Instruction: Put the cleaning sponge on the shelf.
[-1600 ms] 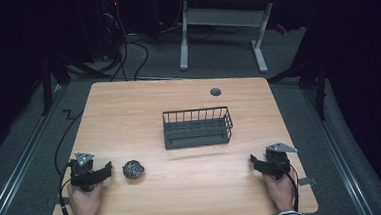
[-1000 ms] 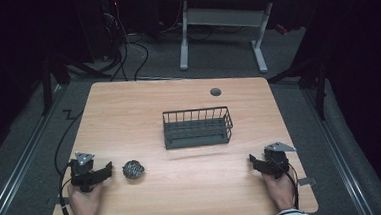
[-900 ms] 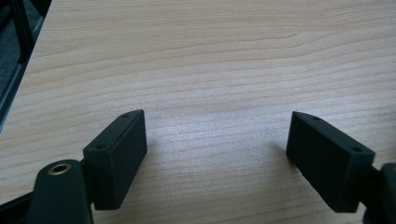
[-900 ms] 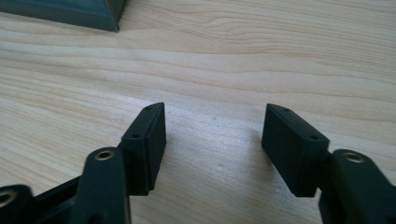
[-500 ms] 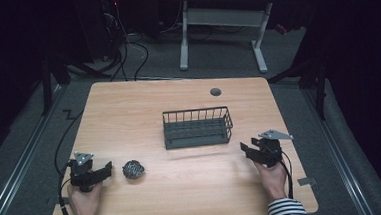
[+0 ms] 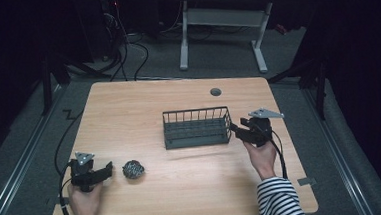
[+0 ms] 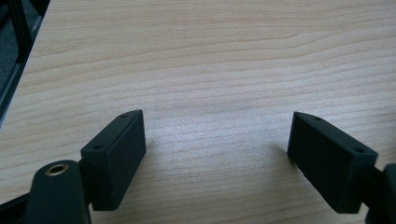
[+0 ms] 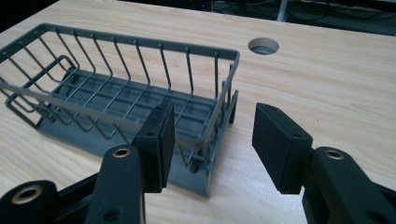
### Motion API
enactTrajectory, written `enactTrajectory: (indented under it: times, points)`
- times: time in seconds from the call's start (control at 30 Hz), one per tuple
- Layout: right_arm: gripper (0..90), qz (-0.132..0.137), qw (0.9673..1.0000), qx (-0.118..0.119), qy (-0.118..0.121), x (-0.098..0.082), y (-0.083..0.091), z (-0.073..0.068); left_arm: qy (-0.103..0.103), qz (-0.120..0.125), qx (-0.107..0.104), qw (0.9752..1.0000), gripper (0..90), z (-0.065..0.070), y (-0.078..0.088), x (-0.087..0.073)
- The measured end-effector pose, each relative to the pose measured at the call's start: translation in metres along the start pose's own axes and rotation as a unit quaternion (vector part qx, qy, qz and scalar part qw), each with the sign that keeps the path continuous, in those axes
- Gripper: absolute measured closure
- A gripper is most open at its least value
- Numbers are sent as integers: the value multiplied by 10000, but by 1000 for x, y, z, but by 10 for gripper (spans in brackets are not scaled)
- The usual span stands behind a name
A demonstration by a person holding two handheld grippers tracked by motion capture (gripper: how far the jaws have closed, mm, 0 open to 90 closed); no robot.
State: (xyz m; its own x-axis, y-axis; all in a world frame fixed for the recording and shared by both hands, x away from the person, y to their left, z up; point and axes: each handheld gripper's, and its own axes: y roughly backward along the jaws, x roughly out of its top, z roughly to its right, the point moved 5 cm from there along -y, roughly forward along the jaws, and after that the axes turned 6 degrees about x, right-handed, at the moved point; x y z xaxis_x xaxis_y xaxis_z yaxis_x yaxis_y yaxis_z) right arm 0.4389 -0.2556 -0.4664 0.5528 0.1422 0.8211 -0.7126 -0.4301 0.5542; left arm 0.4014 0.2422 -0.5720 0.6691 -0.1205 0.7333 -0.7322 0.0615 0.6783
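My right gripper (image 6: 236, 130) hangs just off the right end of the wire basket (image 6: 196, 128), which stands on the table (image 6: 128, 111) a little right of the middle, nearer the far edge than the near one. In the right gripper view the basket's near corner post and its top rim (image 8: 140, 44) lie between my two black jaws, one jaw over the basket's end wall, the other out over bare wood. The jaws have just been closing in, yet they stand apart, and I see a gap between each pad and the wire, so nothing is clamped. Beyond the basket in that view sits the round cable hole (image 8: 264, 45) in the table top, toward the far edge.

My left gripper (image 6: 104, 170) rests low by the near left corner of the table, its jaws pointing toward the right. In the left gripper view those jaws are wide apart with only plain wood grain between them; they hold nothing. Just beside their tips, in the high view, lies a small steel scourer ball (image 6: 132, 169), near the front edge and left of centre, close to the jaws but not touching them. It is well apart from the basket. My sleeves are striped (image 6: 279, 199) at the near edge.
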Motion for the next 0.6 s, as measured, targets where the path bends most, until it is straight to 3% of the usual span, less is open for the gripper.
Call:
enactTrajectory:
  times: [0.23, 0.6]
  points:
    - [500, -109, 9999, -14, 43, 14, -18, -1, 2, 1, 1, 10000, 196, 0, 0, 0]
    - [545, -559, 9983, -161, 4, 14, -39, 1, 31, 8, -20, 10000, 196, 0, 0, 0]
